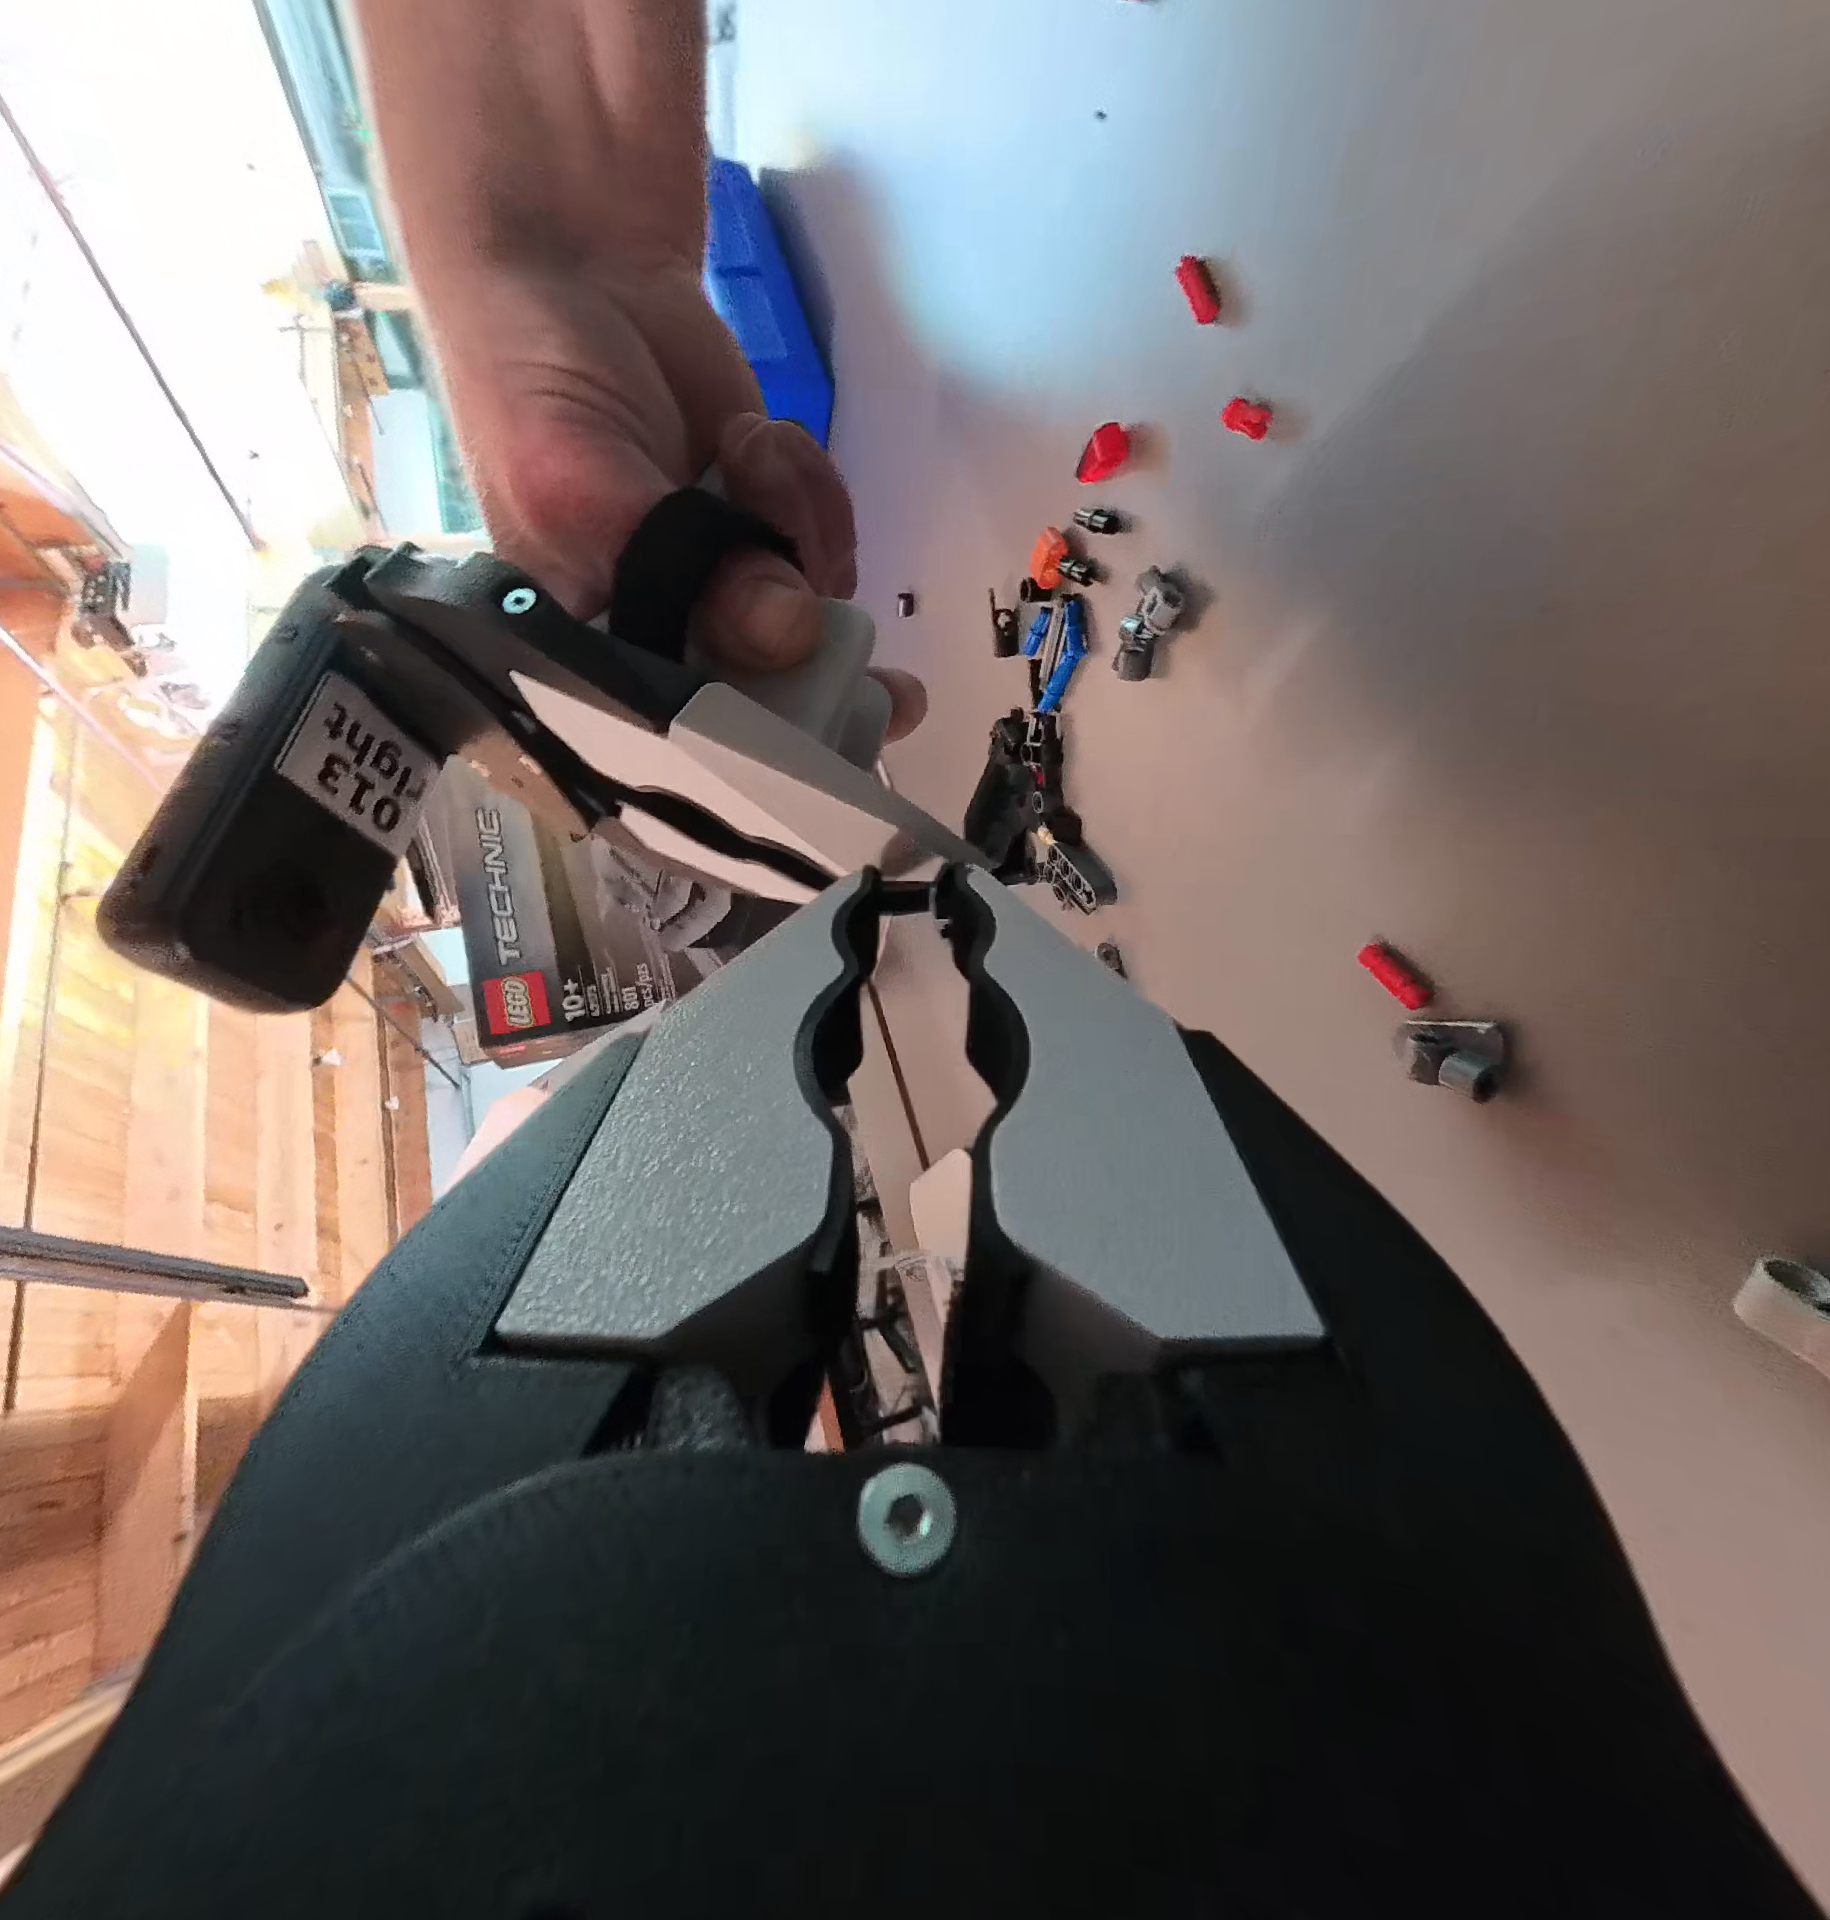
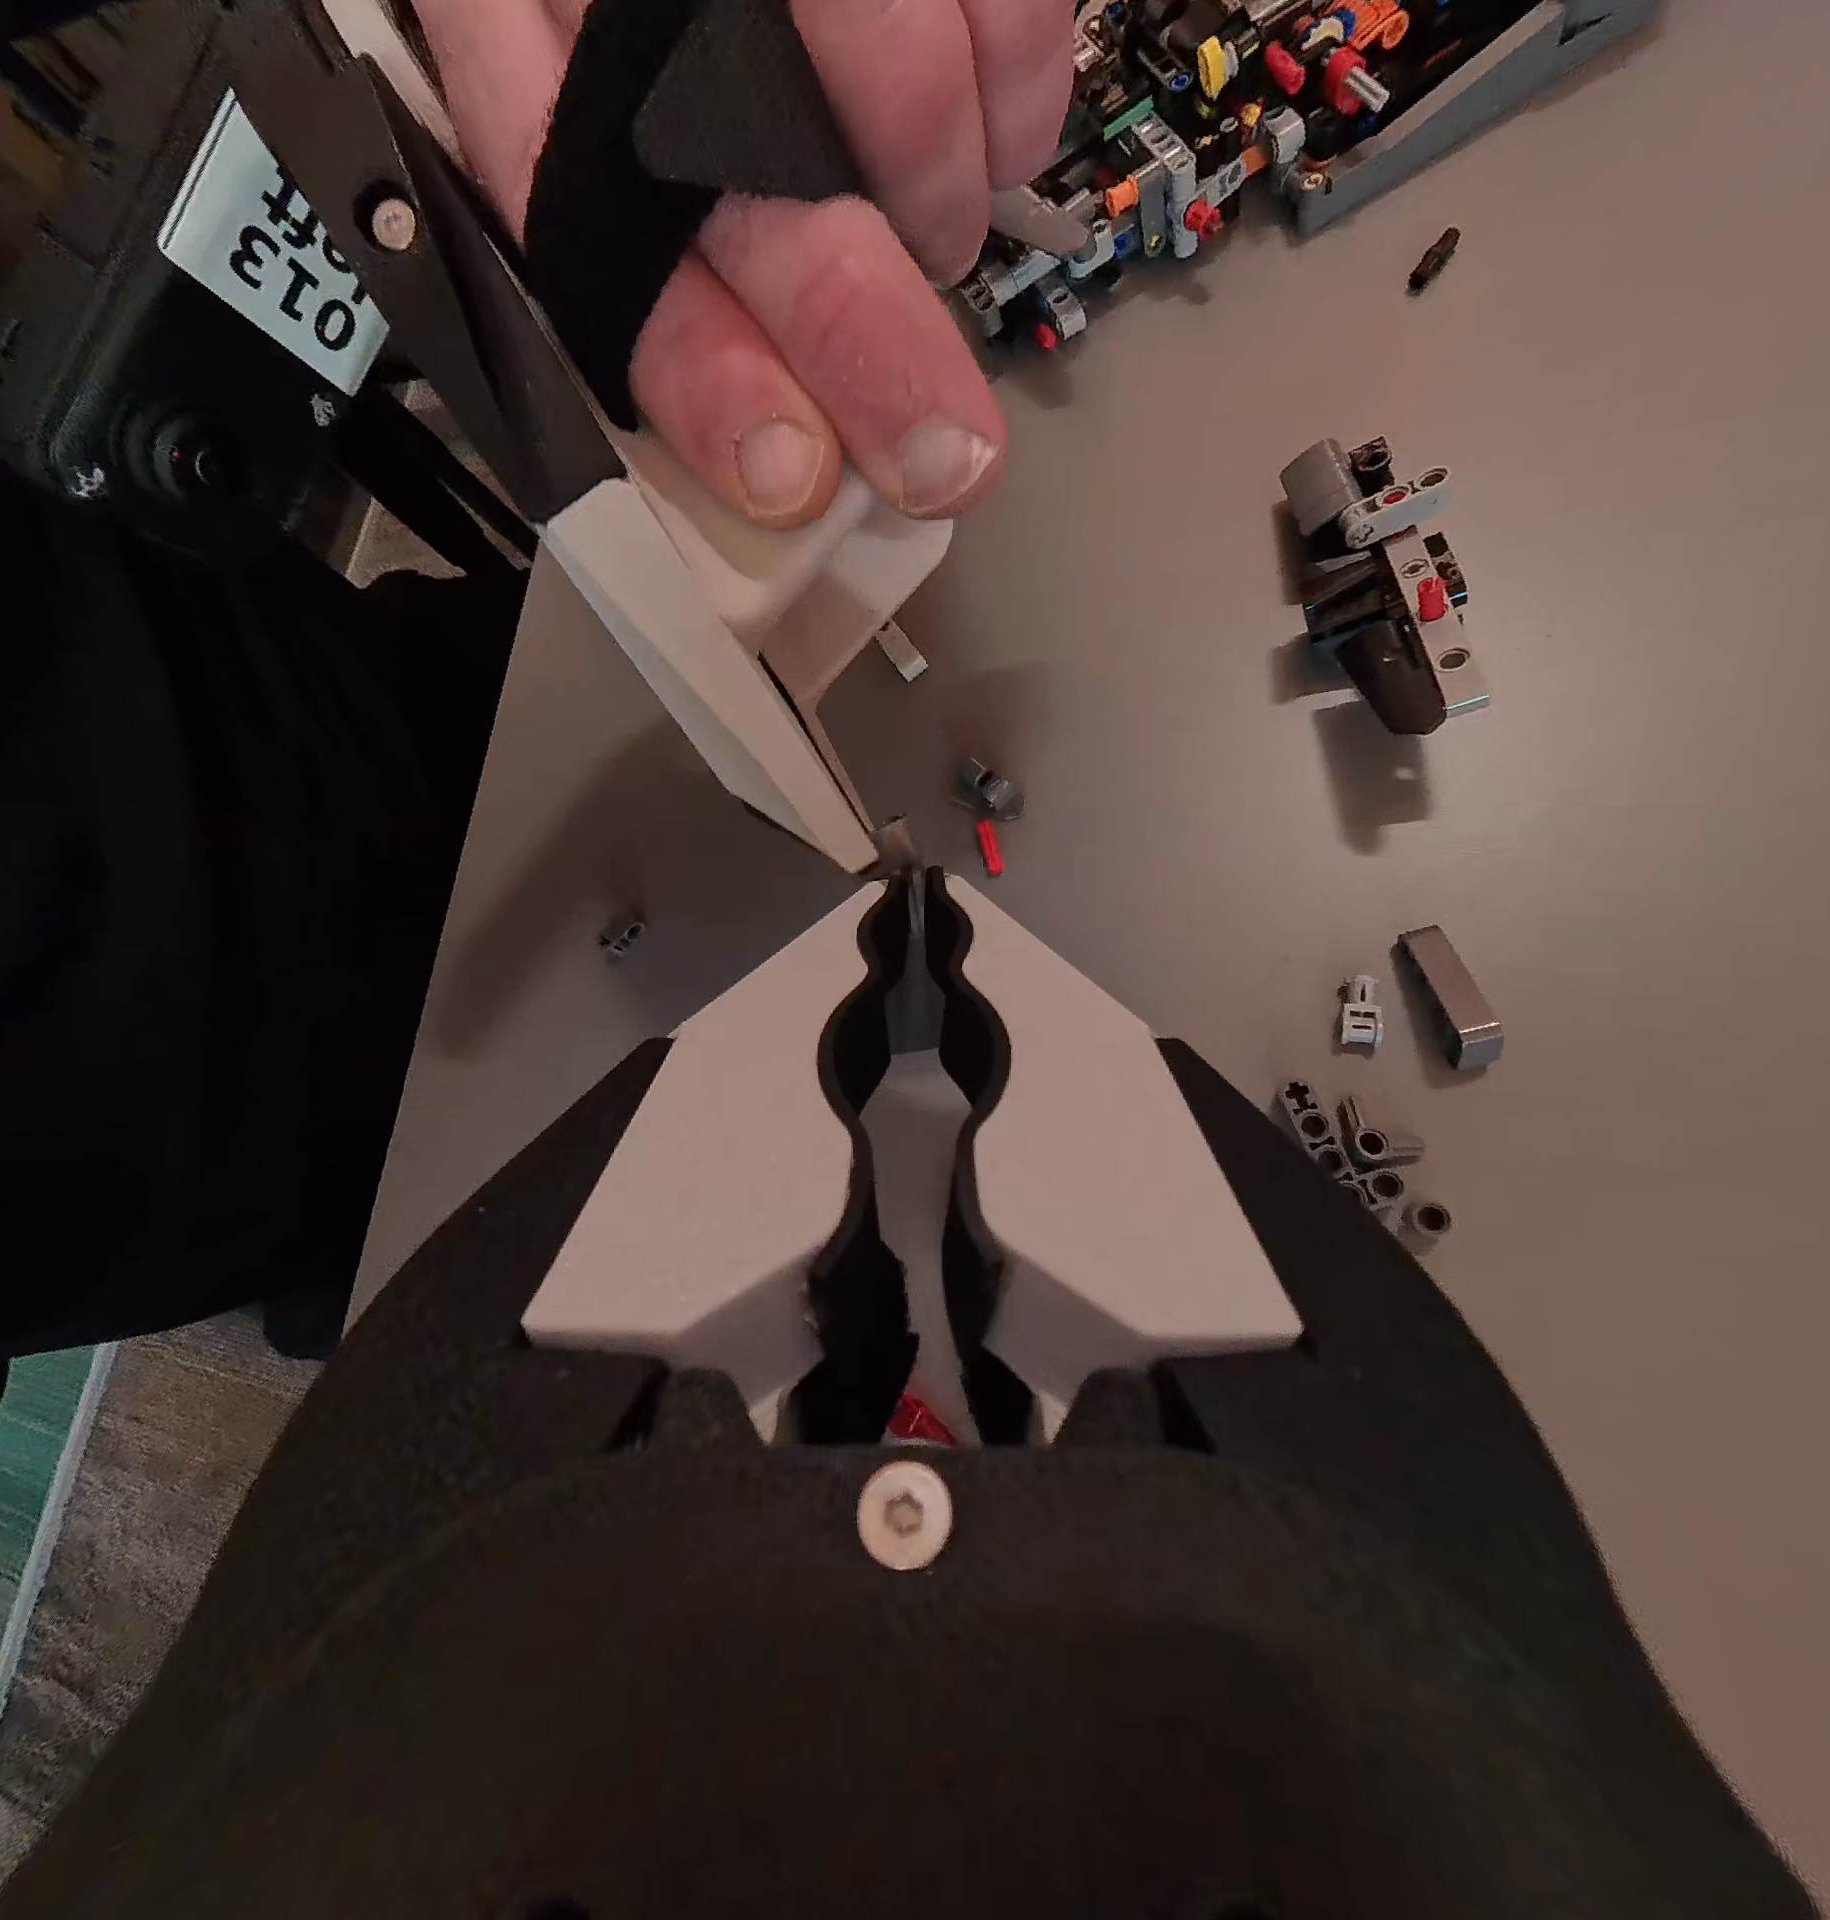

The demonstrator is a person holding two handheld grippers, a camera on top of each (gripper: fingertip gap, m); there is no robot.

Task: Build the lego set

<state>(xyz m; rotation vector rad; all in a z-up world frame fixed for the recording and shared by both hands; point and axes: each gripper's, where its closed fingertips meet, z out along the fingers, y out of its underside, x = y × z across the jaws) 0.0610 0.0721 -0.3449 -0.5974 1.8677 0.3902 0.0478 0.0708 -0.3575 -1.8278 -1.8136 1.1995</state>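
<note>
Red bits (image 1: 1197, 289): 4 on table (image 1: 1513, 520).
L gripper (image 1: 906, 891): nipping black pin (image 1: 909, 896).
R gripper (image 2: 916, 883): nipping grey pc (image 2: 919, 977), tip-to-tip w/ L.

I judge this to be a workshop or unfinished workroom used as a hobby bench. Through my left wrist view I see bare timber framing (image 1: 163, 1039) and boarding along the wall, with a set box (image 1: 547, 914) standing at the table's edge. The plain grey table (image 2: 1513, 852) carries loose building pieces (image 1: 1197, 289), and a shallow tray of sorted parts (image 2: 1306, 94) sits at its far side.
</note>
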